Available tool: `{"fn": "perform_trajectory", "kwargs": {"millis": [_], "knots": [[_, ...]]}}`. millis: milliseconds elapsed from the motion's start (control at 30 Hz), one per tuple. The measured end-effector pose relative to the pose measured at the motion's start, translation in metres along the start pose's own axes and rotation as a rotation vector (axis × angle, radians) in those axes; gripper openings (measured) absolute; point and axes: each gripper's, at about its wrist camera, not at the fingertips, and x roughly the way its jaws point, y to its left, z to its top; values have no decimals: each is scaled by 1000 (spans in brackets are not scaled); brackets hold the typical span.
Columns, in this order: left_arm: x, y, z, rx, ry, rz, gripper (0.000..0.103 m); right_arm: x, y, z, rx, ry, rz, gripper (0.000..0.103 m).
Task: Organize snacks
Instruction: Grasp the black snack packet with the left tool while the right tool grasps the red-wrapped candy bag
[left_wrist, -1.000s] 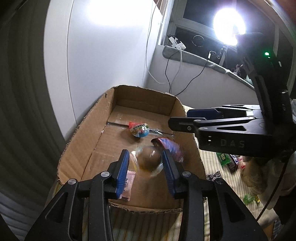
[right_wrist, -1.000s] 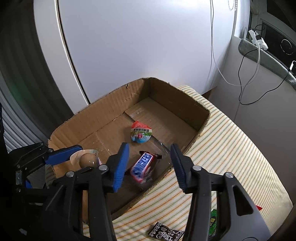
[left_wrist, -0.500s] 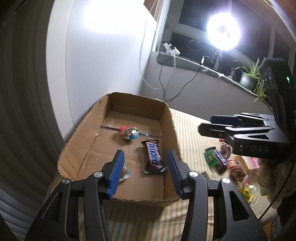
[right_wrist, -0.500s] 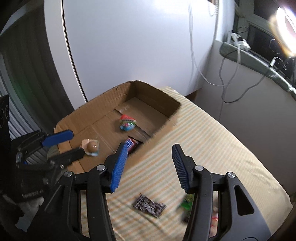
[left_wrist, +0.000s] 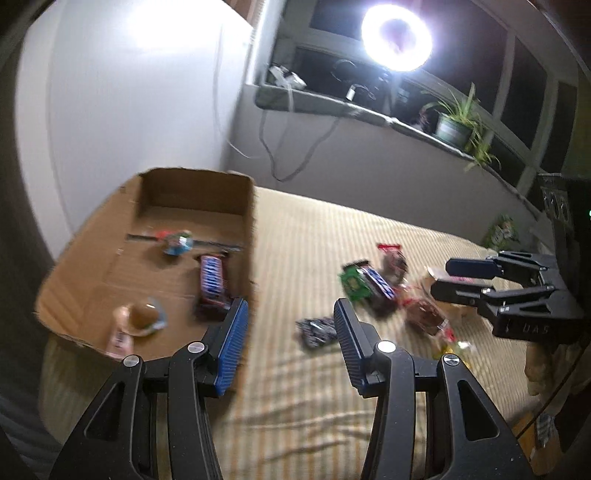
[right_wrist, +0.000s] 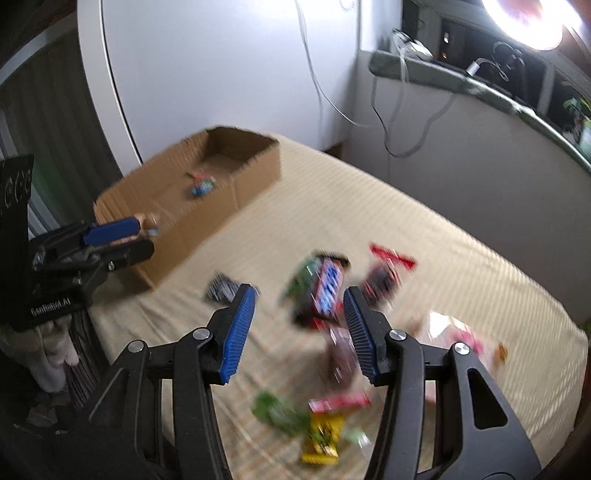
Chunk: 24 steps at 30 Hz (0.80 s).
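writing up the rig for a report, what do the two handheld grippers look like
Both are matte black plastic with angular, cut-out linkage arms and round silver screws at the pivots. Each finger ends in a ribbed blue pad. The right gripper has faint raised letters on its side; the left gripper carries white print reading GenRobot.AI. The right one's body shows a small green light.

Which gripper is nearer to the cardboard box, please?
Left. The left gripper hangs just off the cardboard box's near corner; the right gripper is farther off, over the loose snacks.
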Motion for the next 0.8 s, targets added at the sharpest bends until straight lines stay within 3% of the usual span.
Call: {"fn": "perform_trajectory", "kwargs": {"millis": [367, 633, 800], "knots": [[29, -36, -12, 54, 86, -61, 47, -2, -29, -57, 68, 77, -40, 52], [48, -40, -12, 58, 129, -42, 47, 7, -28, -56, 76, 74, -11, 52], [64, -40, -14, 76, 152, -2, 54, 22, -31, -50, 95, 86, 8, 52]]}}
